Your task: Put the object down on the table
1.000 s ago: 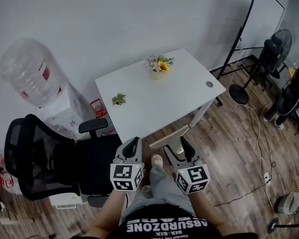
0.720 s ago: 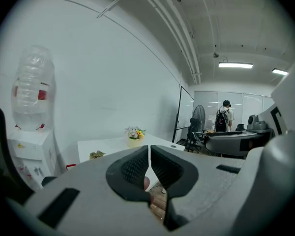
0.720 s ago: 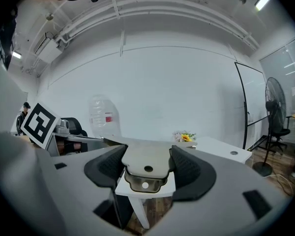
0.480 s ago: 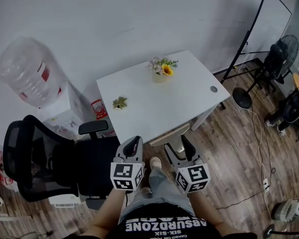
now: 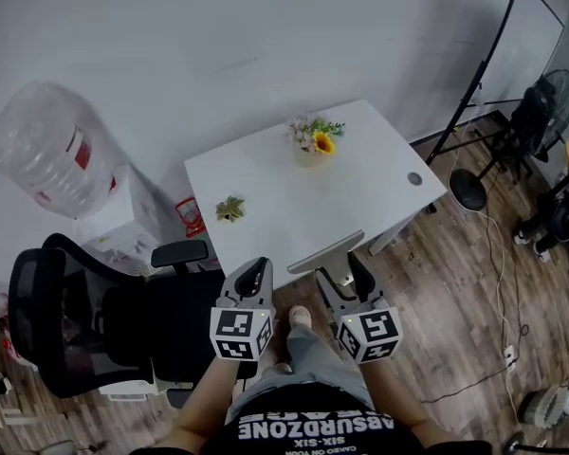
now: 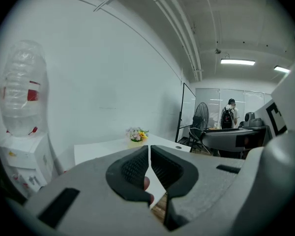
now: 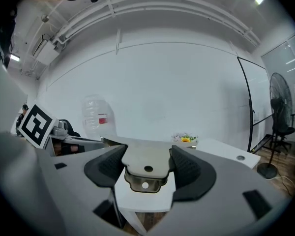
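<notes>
1. The metal tool (image 7: 147, 157) is in my right gripper (image 5: 344, 271). It is a flat steel piece with two small holes, and the jaws are pinched on it from both sides.
2. In the head view the tool shows as a pale strip (image 5: 327, 251) running up and to the left from those jaws. It crosses the near edge of the table (image 5: 360, 192). I hold it in the air and it is not lying on the tabletop.
3. My left gripper (image 5: 251, 279) is just beside the right one, over my leg. Its jaws are pressed almost together with only a thin slit between the pads, and there is nothing in them.
4. On the white table a pot of flowers (image 5: 313, 138) stands near the far edge. A small leafy sprig (image 5: 230, 209) lies toward the left side, and a round grey grommet (image 5: 414, 178) sits at the right corner.
5. A black chair (image 5: 104, 320) is left of the table, near my left gripper.
6. A big water bottle (image 5: 43, 150) sits on a white dispenser beyond the chair.
7. A whiteboard stand (image 5: 512, 55) and a fan (image 5: 555, 102) are well off to the right, on the wooden floor.
</notes>
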Demonstrator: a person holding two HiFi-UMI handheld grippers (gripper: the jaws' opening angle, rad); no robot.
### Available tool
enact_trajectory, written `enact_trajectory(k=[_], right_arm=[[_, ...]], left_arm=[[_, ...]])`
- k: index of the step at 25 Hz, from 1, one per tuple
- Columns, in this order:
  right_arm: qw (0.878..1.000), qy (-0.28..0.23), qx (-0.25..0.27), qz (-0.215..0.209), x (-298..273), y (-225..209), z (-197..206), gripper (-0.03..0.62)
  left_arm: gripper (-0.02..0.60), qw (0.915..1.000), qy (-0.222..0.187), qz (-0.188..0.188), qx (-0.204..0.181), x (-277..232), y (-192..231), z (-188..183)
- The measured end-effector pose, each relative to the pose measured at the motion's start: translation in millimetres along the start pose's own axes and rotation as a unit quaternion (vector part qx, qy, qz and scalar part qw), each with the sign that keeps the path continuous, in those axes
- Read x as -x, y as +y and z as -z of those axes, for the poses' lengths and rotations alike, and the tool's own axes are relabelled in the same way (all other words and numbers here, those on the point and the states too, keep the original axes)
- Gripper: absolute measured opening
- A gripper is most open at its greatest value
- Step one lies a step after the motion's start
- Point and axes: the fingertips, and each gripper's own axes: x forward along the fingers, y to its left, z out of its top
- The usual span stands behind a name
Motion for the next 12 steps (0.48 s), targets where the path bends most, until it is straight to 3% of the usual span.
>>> enact_trajectory(k=[12], right_arm=[[1.000, -0.011, 0.002, 0.001, -59.8, -31.3, -26.2, 0.288]], left_arm=[[0.018, 1.0000, -0.001, -0.008, 0.000, -55.5, 32.0, -19.8]])
